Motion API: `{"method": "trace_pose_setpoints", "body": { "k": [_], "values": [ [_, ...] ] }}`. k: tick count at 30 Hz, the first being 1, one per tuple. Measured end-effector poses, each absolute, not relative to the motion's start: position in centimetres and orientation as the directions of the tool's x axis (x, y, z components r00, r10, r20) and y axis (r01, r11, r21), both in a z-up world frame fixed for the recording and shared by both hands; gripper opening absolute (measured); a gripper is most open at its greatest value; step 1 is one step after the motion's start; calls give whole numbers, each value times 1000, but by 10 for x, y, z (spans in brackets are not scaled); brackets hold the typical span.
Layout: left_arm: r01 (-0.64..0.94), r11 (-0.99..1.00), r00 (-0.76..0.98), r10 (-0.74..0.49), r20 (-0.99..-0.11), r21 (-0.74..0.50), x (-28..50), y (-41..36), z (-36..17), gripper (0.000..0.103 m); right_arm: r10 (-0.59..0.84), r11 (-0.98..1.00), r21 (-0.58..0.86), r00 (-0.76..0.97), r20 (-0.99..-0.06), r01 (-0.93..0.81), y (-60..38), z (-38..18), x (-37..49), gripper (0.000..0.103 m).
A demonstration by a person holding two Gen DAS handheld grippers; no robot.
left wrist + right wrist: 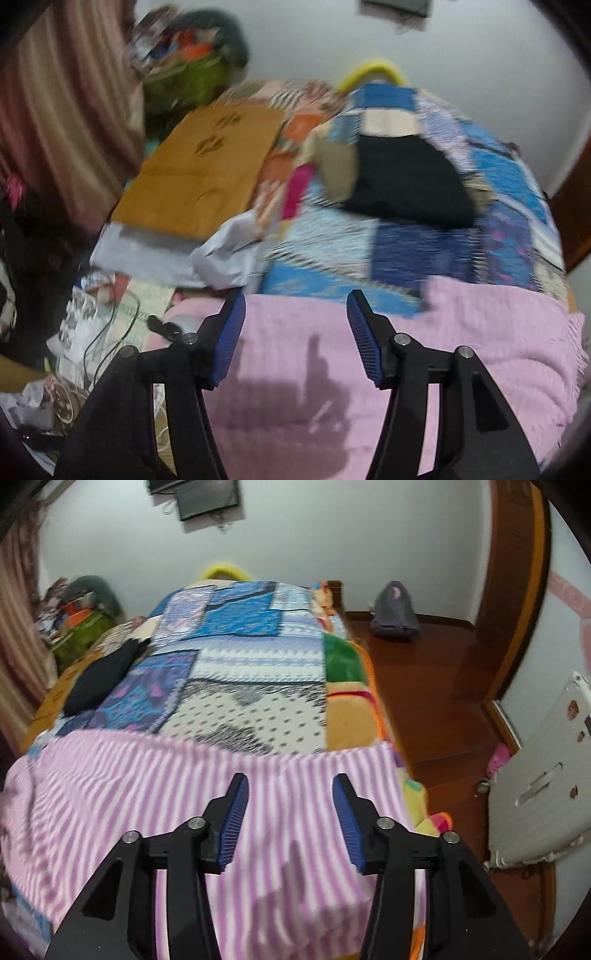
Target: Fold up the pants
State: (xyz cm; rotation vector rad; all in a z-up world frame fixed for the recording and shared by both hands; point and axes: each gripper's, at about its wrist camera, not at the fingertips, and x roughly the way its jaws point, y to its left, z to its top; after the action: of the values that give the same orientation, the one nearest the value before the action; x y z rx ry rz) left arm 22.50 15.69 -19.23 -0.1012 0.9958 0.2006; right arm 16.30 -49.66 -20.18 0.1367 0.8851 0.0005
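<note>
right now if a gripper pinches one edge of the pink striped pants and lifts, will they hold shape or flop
Probably flop: the pink striped pants drape softly over the bed's edge. The fuzzy-looking fabric likely grips the ribbed pads well. Probably light.

pink-and-white striped pants (207, 797), spread flat across the bed's near end

Left wrist view is smeared with motion blur: the heap of clutter (184, 48) in the upper left can't be sorted into separate things. The pink striped pants (369, 369) run out past the bottom edge, their stripes washed out. In the right wrist view, the pants' near end hides behind the gripper arms, and the wall screen (207, 498) is cropped at the top.
</note>
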Motion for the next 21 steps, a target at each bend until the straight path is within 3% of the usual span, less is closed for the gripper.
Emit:
{"method": "trace_pose_setpoints", "body": {
  "k": [3,10,12,16,21],
  "values": [
    [-260,966,453,129,-882,8,238,191,-225,57,18,989,107,618,-786,107,-511,-213,179,59],
    [-335,938,328,27,-944,-89,241,220,-285,58,-80,971,53,525,-847,233,-556,-254,220,59],
    [-352,931,336,27,-941,-99,241,224,-289,65,-66,963,76,500,-864,258,-567,-267,232,59],
    [-359,925,342,7,-940,-123,242,224,-291,65,-17,963,113,473,-881,245,-570,-286,250,59],
    [-324,942,353,29,-935,-93,244,211,-285,41,-9,973,95,444,-896,211,-560,-303,257,47]
  ]
}}
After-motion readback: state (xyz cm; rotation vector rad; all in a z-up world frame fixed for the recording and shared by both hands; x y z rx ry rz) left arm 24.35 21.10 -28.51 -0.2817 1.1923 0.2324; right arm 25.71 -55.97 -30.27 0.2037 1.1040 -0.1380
